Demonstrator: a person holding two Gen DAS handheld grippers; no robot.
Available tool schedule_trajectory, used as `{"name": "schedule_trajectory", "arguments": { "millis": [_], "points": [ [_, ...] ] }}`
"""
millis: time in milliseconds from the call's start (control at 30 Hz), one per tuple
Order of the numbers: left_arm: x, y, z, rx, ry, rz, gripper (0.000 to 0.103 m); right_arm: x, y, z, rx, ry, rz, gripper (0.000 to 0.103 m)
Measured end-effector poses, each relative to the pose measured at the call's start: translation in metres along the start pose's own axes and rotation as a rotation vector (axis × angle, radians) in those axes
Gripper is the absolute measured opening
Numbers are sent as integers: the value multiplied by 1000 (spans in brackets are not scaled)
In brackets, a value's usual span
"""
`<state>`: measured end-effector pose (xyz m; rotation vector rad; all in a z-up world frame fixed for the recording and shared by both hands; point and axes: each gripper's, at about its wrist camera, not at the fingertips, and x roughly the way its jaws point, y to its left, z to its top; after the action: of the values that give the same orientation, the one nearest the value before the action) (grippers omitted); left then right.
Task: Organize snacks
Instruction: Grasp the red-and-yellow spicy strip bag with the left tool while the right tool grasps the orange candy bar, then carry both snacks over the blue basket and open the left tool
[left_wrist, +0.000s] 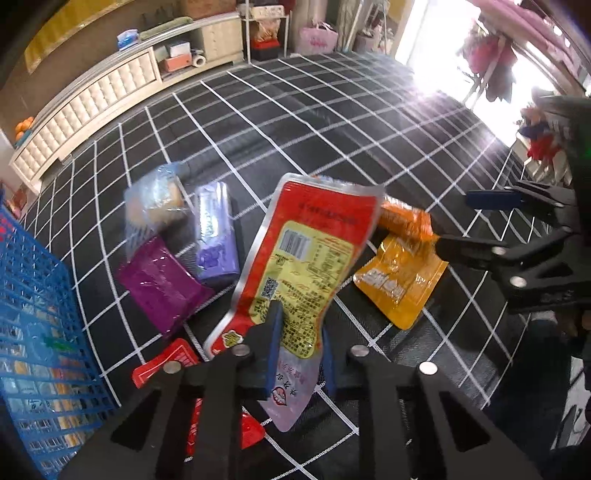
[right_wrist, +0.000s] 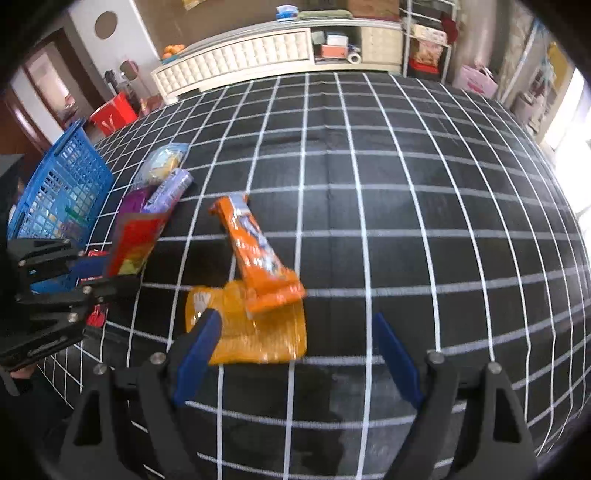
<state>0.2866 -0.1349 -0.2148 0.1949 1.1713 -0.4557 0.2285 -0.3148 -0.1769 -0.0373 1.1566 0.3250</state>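
- Left hand-held gripper (left_wrist: 297, 345) clamped on the lower end of a red snack pouch (left_wrist: 306, 258), lifted off the black grid tabletop (left_wrist: 332, 122)
- Right hand-held gripper (right_wrist: 297, 350) spread wide, holding nothing, just above a yellow packet (right_wrist: 258, 332)
- Orange bar (right_wrist: 255, 251) lying across that packet's 12 o'clock edge
- Blue basket (right_wrist: 62, 188) at 9 o'clock, with purple packs (left_wrist: 184, 266) beside it
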Motion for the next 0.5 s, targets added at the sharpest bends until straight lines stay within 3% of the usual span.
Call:
{"name": "schedule_trajectory", "arguments": {
  "millis": [233, 500],
  "points": [
    [-21, 22, -1, -95, -52, -26, 12, 12, 16, 30, -68, 1, 27, 87],
    [-57, 52, -7, -176, -125, -33, 10, 31, 33, 41, -103, 52, 44, 87]
  ]
}}
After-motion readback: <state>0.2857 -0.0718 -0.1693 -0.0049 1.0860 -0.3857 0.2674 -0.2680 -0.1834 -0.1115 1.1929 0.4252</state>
